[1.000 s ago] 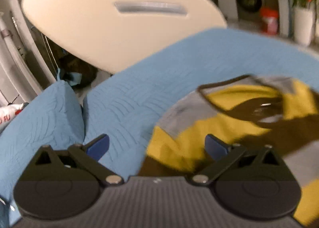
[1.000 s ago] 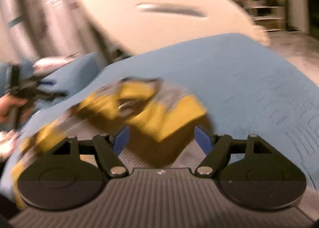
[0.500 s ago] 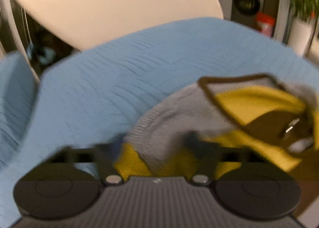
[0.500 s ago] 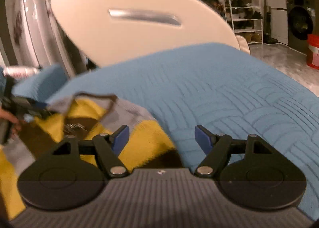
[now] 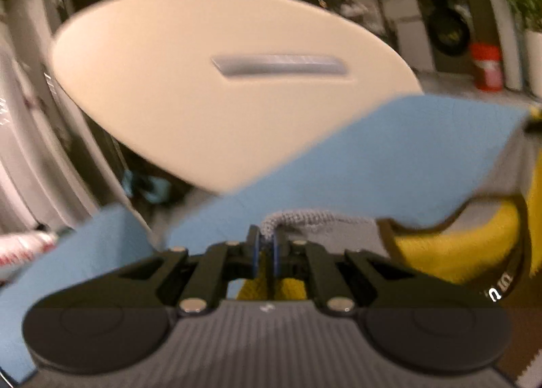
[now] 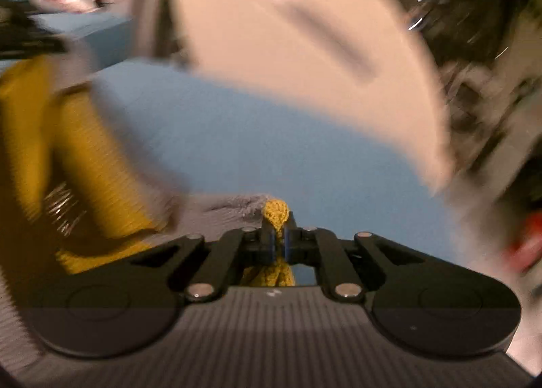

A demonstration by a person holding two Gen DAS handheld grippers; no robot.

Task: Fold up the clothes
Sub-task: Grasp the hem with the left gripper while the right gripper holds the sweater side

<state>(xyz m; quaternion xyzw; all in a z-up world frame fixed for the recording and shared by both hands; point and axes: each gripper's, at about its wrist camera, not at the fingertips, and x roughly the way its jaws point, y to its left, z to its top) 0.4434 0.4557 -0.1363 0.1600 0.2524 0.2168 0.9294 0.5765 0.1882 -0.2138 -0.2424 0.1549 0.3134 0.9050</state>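
A knitted sweater (image 5: 454, 245) in yellow, grey and dark brown lies on a blue quilted bed cover (image 5: 389, 157). My left gripper (image 5: 265, 245) is shut on a grey knit edge of the sweater, which stretches away to the right. My right gripper (image 6: 277, 239) is shut on a yellow knit fold of the same sweater (image 6: 84, 164), whose body hangs to the left. The right wrist view is blurred by motion.
A large cream oval headboard (image 5: 216, 83) with a slot stands behind the bed and also shows in the right wrist view (image 6: 305, 49). A blue pillow (image 5: 84, 252) lies at the left. A red bucket (image 5: 487, 66), a washing machine and a plant stand far right.
Both grippers were open over the sweater; both have now closed on its edges. Both views now show the sweater pulled up, and the right wrist view has tilted.
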